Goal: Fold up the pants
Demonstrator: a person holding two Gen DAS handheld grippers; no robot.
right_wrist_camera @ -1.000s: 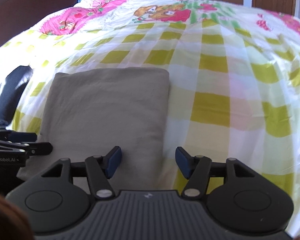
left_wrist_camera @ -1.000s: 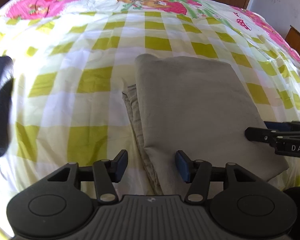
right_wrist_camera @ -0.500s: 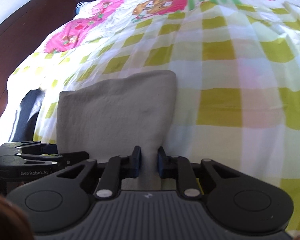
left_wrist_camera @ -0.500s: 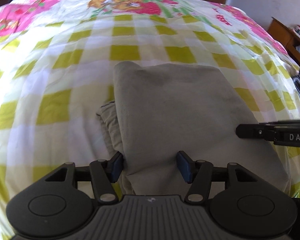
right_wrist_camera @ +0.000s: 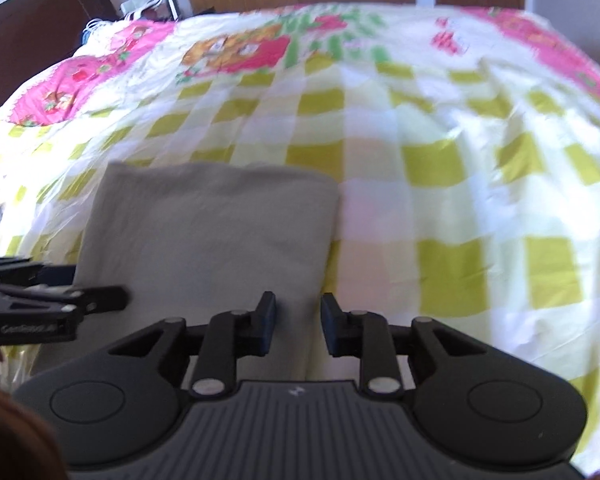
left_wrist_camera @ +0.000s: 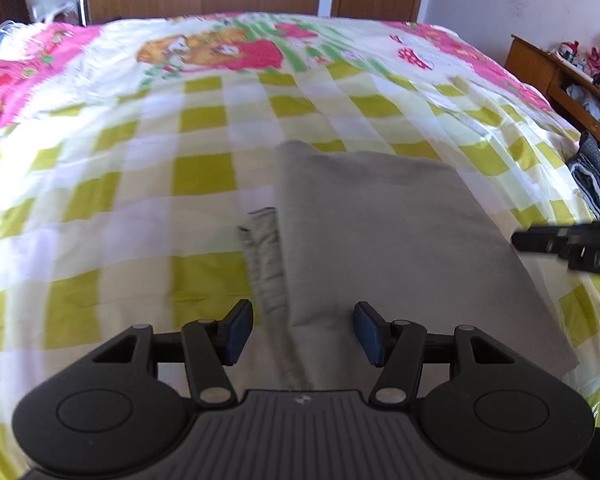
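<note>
Having pinched together, the right gripper [right_wrist_camera: 298, 326] reopens slightly over the folded pants [right_wrist_camera: 208, 236]; the left gripper [left_wrist_camera: 303, 332] stays apart.

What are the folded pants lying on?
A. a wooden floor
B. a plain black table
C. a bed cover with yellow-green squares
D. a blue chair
C: the grey folded pants lie flat on the bed cover, which has yellow-green and white squares all around them.
</note>
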